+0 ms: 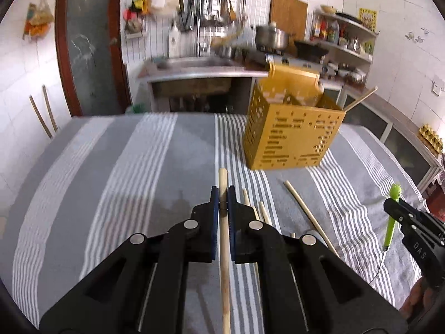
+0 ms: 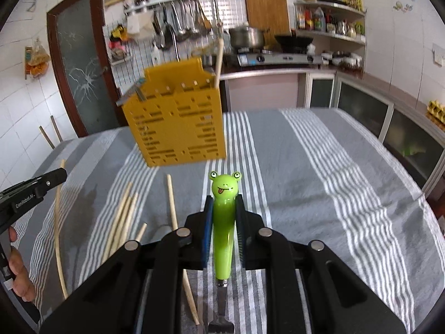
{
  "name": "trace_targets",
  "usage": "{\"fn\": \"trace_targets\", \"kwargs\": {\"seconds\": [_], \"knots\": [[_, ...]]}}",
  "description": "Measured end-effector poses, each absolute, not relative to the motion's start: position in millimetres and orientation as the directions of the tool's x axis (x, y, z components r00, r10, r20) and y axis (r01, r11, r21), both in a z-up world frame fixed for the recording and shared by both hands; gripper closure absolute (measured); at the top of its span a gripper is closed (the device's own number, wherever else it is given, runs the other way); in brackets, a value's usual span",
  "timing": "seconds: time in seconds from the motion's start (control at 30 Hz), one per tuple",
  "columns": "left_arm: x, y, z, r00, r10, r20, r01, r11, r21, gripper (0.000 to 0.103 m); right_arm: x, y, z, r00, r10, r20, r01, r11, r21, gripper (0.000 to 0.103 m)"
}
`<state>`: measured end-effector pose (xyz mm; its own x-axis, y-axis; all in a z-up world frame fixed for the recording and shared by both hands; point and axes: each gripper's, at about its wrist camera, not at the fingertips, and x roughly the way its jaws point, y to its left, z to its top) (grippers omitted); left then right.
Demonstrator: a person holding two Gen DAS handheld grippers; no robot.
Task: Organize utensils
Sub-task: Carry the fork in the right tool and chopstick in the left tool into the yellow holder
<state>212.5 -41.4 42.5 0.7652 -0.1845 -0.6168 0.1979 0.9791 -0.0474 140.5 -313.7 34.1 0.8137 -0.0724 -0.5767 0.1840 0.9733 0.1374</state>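
Both tools are gripping: the left tool (image 1: 223,199) is clamping a wooden chopstick (image 1: 224,250) lengthwise between its blue pads, and the right tool (image 2: 224,207) is squeezing a fork by its green frog handle (image 2: 224,208), with the metal tines (image 2: 221,325) hanging toward the near edge. Holding each piece along the fingers is probably keeping it steady and aimed at the yellow perforated utensil holder (image 1: 292,136), which is standing on the far middle of the counter (image 1: 111,167) with one chopstick (image 1: 360,98) already leaning out of its right corner. More loose chopsticks (image 2: 122,217) are lying on the near part of the counter, between the two tools, so the sorting is judged to be partly done. A grey cloth with white stripes is covering the counter. Beyond it, a kitchen is showing: a sink (image 1: 194,64) under hanging ladles, a gas stove with a steel pot (image 2: 246,37) and a wok, shelves of bottles, and a cracked glass door (image 2: 80,69) on the far left.
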Motion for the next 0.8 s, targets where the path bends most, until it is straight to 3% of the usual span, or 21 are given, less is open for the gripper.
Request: {"fn": "trace_targets", "kwargs": {"seconds": [0.27, 0.8], "knots": [[174, -26, 64, 0.841, -0.201, -0.503, 0.196, 0.979, -0.064, 0.098, 113, -309, 47, 0.865, -0.092, -0.494, 0.181, 0.974, 0.135, 0.087], [143, -17, 80, 0.897, -0.199, -0.396, 0.189, 0.980, -0.064, 0.098, 87, -311, 67, 0.925, -0.123, -0.360, 0.181, 0.975, 0.132, 0.087]]}}
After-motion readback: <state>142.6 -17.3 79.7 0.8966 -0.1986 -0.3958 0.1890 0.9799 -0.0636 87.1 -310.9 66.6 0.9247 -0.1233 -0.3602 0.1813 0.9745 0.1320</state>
